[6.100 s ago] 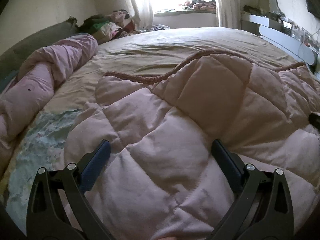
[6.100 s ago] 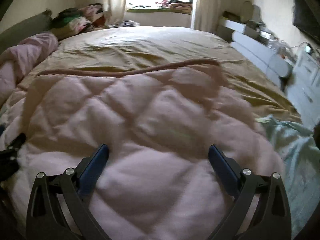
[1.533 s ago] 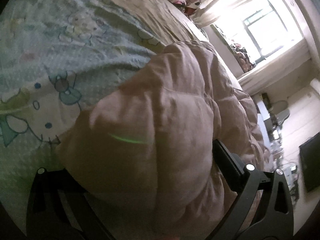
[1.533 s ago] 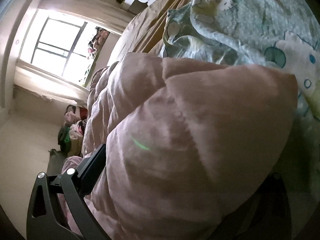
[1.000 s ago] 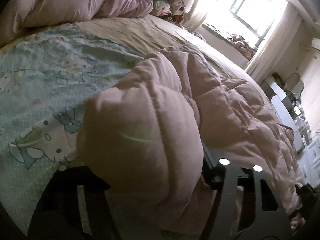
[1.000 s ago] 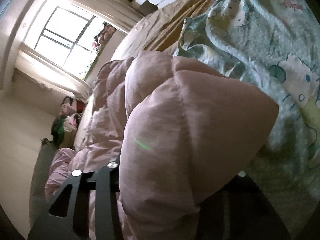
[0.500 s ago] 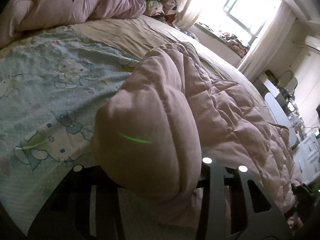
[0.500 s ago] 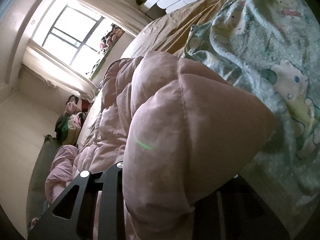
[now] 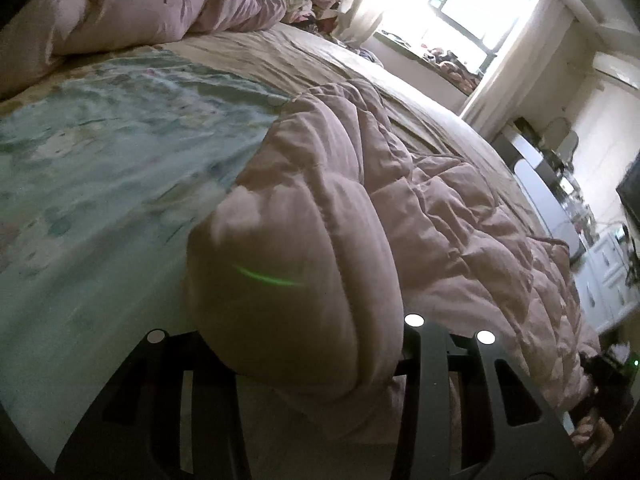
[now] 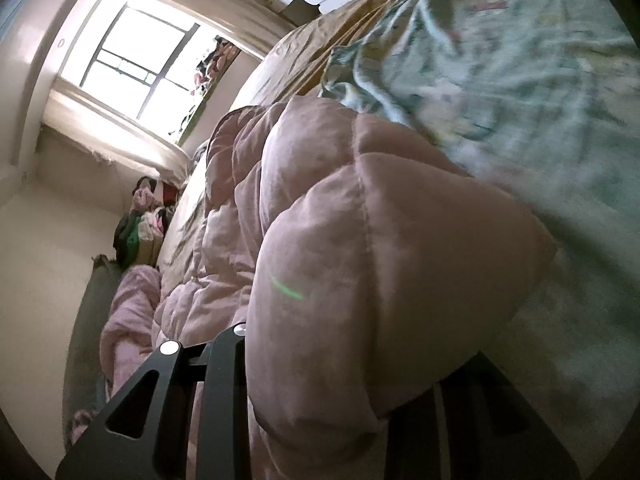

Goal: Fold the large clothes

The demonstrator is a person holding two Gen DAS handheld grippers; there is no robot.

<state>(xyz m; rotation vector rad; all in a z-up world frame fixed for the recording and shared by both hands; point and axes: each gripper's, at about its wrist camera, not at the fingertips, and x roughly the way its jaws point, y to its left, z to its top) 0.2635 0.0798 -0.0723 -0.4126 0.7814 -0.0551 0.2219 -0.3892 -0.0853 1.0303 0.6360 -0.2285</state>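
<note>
A large pale pink quilted garment (image 9: 440, 208) lies across the bed. My left gripper (image 9: 304, 344) is shut on its near left corner; the puffy fabric bulges over the jaws and hides the fingertips. My right gripper (image 10: 344, 360) is shut on the garment's (image 10: 360, 240) near right corner, which likewise covers its tips. Both corners are lifted a little above the bed. The rest of the garment trails away toward the window, bunched and wrinkled.
A light green cartoon-print sheet (image 9: 100, 160) (image 10: 520, 60) covers the near bed, over a tan sheet (image 9: 320, 60). A rolled pink duvet (image 9: 140, 12) lies at the far left. Clothes are piled by the window (image 10: 144, 220). White drawers (image 9: 612, 276) stand to the right.
Both grippers closed on the garment's near corners about a second ago and have since lifted them slightly; the views have levelled and the garment has bunched toward the window.
</note>
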